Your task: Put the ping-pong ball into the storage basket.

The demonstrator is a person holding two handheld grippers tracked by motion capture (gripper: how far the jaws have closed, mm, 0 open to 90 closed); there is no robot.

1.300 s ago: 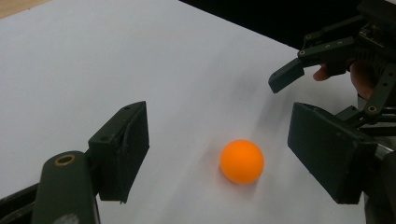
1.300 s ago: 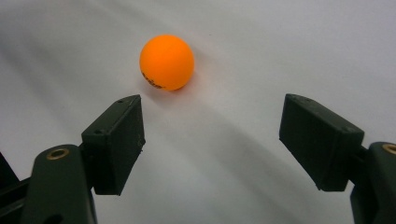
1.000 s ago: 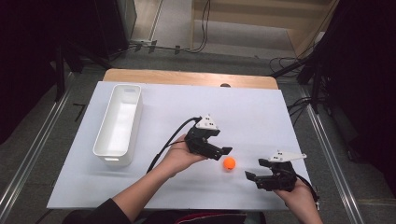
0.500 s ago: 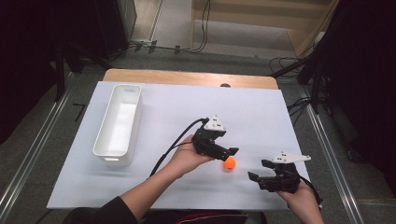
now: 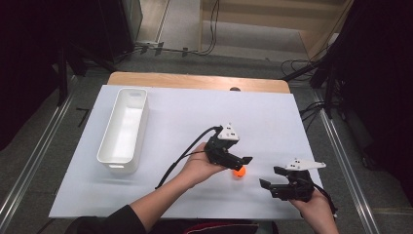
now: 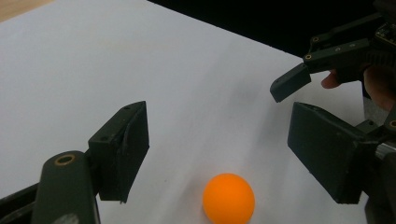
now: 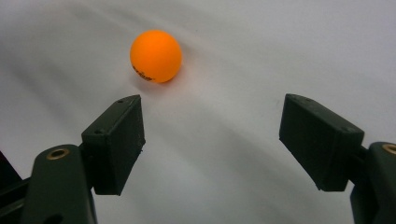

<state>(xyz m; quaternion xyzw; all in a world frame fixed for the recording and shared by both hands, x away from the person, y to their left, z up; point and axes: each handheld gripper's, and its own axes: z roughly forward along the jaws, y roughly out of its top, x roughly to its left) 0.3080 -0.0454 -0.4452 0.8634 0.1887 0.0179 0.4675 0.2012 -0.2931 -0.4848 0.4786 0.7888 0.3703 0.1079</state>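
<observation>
The orange ball [image 5: 238, 172] sits loose on the white desk [image 5: 160, 112], between the left gripper's [image 5: 242, 165] wide-open, empty fingers [image 6: 122, 149]. Lower squarely and close gently, or it'll roll; the right gripper [image 5: 270, 178] waits nearby, equally open and empty.
</observation>
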